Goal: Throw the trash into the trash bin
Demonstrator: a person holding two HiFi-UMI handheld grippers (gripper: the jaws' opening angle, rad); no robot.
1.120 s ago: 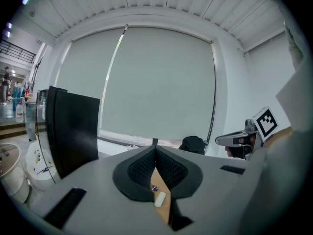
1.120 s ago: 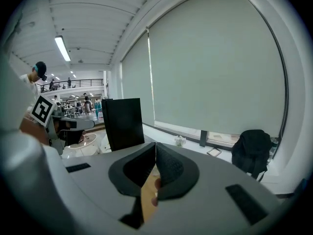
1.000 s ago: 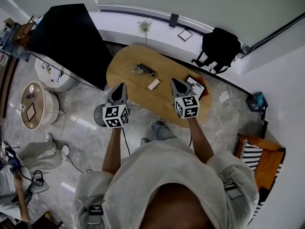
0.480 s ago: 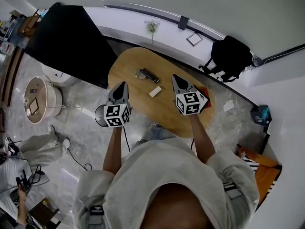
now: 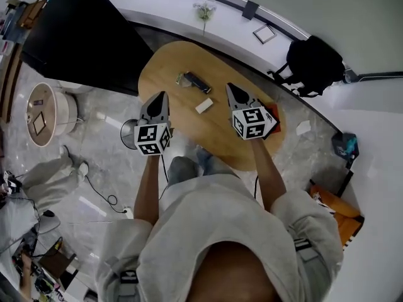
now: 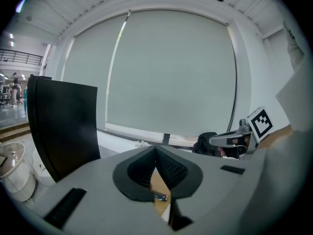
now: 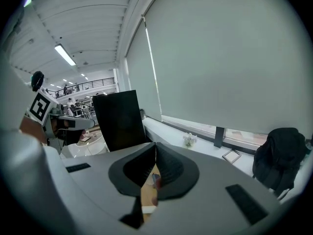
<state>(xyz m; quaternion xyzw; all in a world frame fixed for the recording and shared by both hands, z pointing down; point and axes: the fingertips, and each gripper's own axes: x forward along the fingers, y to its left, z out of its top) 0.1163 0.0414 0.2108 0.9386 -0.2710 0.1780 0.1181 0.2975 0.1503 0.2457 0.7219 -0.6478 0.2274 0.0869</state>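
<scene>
Over the wooden table (image 5: 189, 128), the left tool (image 5: 160, 95) and right tool (image 5: 230, 87) hover pressed together and empty, the white trash scrap (image 5: 203, 106) lying unpicked between them and the trash bin (image 5: 128, 132) waiting on the floor just beside the table.

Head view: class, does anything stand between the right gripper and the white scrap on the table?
Nothing visible does. Only bare wooden table separates the right gripper, jaws shut and empty, from the white scrap.
</scene>
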